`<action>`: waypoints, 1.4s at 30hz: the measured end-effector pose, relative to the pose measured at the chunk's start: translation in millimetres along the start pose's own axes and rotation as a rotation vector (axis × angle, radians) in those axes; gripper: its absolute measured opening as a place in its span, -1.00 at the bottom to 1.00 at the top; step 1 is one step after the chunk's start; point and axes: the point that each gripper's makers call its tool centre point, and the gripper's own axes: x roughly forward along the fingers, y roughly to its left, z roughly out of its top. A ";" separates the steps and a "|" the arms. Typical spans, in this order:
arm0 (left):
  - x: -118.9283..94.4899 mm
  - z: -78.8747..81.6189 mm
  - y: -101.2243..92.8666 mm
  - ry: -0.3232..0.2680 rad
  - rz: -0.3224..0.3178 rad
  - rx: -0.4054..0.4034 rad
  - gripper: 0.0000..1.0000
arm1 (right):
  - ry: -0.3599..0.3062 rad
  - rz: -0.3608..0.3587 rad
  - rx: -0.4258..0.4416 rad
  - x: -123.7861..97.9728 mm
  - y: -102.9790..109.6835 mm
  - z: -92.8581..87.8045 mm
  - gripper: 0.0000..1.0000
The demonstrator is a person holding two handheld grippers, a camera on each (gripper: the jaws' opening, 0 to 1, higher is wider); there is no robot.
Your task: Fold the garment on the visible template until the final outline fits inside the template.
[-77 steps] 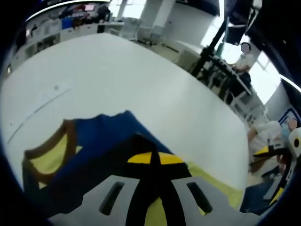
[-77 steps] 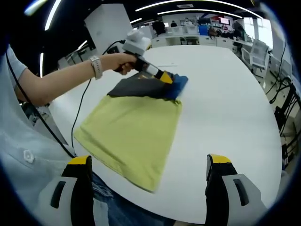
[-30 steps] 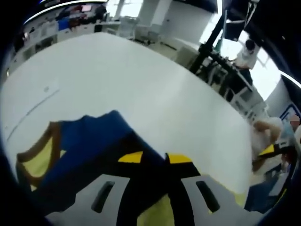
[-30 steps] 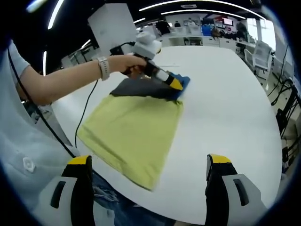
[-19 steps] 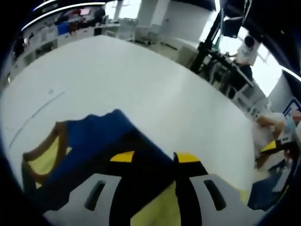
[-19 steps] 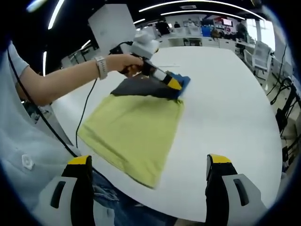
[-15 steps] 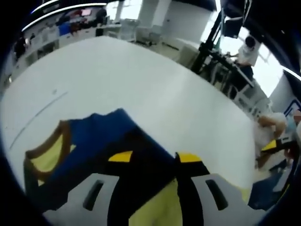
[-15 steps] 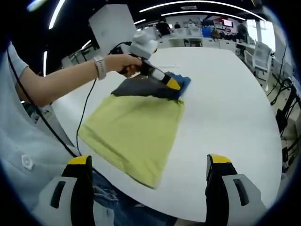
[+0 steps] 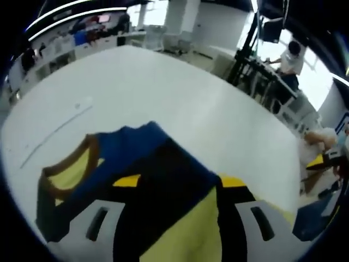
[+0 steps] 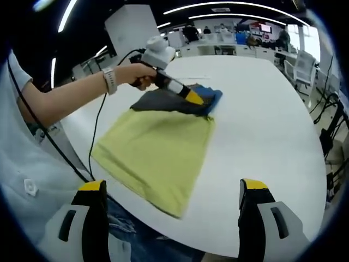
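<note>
Garment (image 10: 158, 150): yellow-green body lying flat on the white table (image 10: 262, 136), near the edge closest to the person, with a dark grey and blue upper part folded over at its far end; the left gripper view shows a brown-trimmed neckline (image 9: 68, 169) with yellow inside it. Left gripper (image 10: 192, 97), held in the person's hand (image 10: 139, 73), sits on the folded dark part with jaws spread apart and cloth lying between them, not clamped. Right gripper (image 10: 172, 218) hangs above the near table edge, well apart from the garment, jaws wide and holding nothing.
</note>
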 end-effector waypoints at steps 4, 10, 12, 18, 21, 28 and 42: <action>-5.2 -0.6 -0.5 -0.008 0.003 0.011 0.14 | -0.003 -0.002 0.001 0.1 0.0 0.7 1.00; -11.8 -4.0 -0.2 -0.007 0.011 0.017 0.30 | -0.001 0.003 -0.007 1.6 1.7 1.9 1.00; -14.3 -4.8 1.9 -0.010 0.023 0.015 0.37 | -0.001 0.003 -0.011 1.7 1.1 2.1 1.00; -23.0 -1.3 3.3 -0.034 0.039 0.019 0.44 | 0.000 0.001 -0.015 1.3 -1.0 2.6 1.00; -28.1 -1.7 3.6 -0.041 0.042 0.024 0.50 | -0.003 -0.003 -0.016 0.6 -3.2 3.6 1.00; -33.2 -16.5 4.0 -0.010 0.040 0.025 0.58 | 0.000 -0.004 -0.025 -0.4 -5.2 4.1 1.00; -49.5 -22.8 0.2 -0.013 0.056 0.085 0.85 | -0.002 -0.005 -0.026 0.5 -1.4 2.0 1.00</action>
